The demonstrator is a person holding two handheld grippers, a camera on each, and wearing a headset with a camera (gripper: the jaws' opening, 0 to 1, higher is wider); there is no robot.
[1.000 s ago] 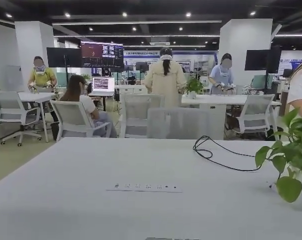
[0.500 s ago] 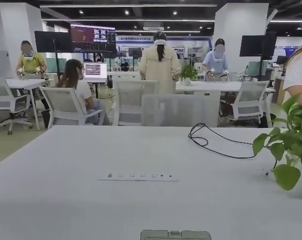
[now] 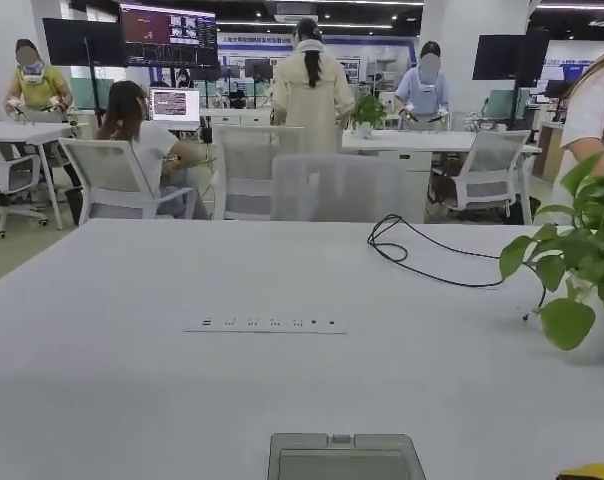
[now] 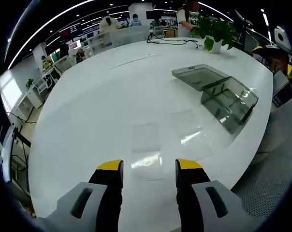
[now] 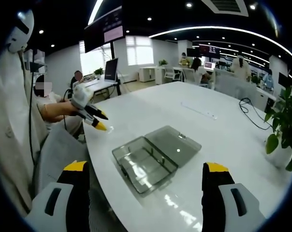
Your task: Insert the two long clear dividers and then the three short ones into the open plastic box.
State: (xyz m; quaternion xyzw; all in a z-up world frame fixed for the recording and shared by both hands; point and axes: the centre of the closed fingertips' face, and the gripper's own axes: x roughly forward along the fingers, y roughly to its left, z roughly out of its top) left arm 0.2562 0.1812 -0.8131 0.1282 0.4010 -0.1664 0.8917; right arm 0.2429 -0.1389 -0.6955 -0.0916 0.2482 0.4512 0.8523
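Left gripper (image 4: 149, 166): jaws part open, nothing held, over the table's (image 4: 83, 101) near edge. Clear dividers (image 4: 147, 139) lie flat on the surface just ahead of it, count unclear. Right gripper (image 5: 146, 168): jaws wide open, empty, aimed at the plastic box (image 5: 155, 154). The box is by the same near edge, beside the dividers, lid folded back flat. Plant (image 5: 281, 125) is near the right edge.

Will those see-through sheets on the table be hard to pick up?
Probably tricky: the dividers lie flat on the smooth table, so jaws may slide over them. They look thin and glossy, so they are likely light and slippery.
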